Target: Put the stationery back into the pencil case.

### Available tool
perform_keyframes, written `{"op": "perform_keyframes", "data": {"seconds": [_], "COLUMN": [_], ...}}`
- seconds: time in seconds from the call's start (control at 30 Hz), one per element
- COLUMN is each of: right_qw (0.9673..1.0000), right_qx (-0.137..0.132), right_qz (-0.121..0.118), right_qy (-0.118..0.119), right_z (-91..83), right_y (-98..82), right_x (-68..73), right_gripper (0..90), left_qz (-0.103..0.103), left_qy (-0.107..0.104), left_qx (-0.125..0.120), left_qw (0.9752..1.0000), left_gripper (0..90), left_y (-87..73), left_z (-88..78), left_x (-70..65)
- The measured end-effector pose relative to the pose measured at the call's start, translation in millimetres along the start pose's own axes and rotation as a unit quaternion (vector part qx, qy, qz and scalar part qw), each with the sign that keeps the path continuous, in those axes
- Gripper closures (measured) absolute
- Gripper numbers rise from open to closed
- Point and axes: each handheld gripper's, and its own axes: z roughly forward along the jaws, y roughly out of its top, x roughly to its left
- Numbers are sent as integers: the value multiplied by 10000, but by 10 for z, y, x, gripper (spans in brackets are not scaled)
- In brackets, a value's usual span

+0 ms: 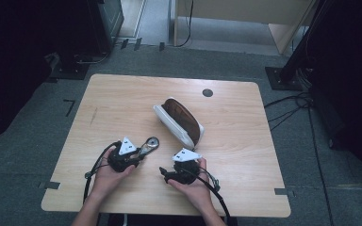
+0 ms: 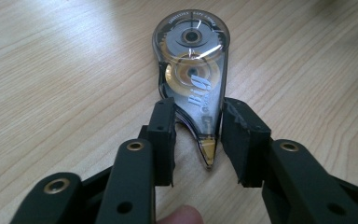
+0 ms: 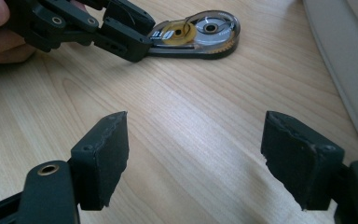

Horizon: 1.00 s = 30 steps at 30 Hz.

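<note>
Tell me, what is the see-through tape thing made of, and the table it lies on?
The correction tape dispenser looks like clear, glossy smoky plastic: you can see its gold and silver wheels inside, and light glints off it. The table looks like pale wood with a smooth matt finish, since grain lines run across it; it may be a printed wood-look layer.

A light wooden table [image 1: 122,94] stands on grey carpet [image 1: 311,155], dark stands [image 1: 283,77] behind.
</note>
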Motion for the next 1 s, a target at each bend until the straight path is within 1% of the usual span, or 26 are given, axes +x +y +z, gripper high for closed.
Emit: {"op": "perform_keyframes", "data": {"seconds": [0.1, 0.13, 0.23, 0.33, 0.5, 0.67, 0.77, 0.93, 1.0], "right_qw": [10000, 10000, 10000, 10000, 10000, 10000, 10000, 10000, 10000], "right_qx": [5, 9, 12, 12, 40, 36, 51, 42, 64], "right_qz": [4, 3, 18, 7, 24, -3, 1, 12, -2], "right_qy": [-9, -18, -25, -26, -21, -13, -10, -18, -19], "right_z": [-6, -9, -16, -22, -16, -17, -24, -25, -30], "right_y": [-6, -6, -6, -3, -6, -16, -24, -40, -50], "right_x": [6, 6, 1, -5, -7, -7, -12, -31, -42], "right_gripper": [233, 233, 235, 235, 237, 237, 236, 231, 230], "left_qz": [111, 111, 190, 227, 232, 341, 379, 555, 630], "left_qy": [-26, -45, -95, -191, -330, -573, -651, -833, -940], "left_qx": [9, -3, 0, -4, -12, -7, 6, 43, 68], "left_qw": [9999, 9999, 9998, 9996, 9992, 9978, 9972, 9950, 9935], "left_gripper": [742, 769, 813, 820, 824, 826, 827, 827, 825], "left_y": [-6, -9, -16, -26, -47, -72, -75, -87, -107], "left_z": [-11, -11, -18, -30, -49, -78, -87, -113, -138], "left_x": [-18, -25, -26, -17, -15, -37, -64, -117, -121]}}
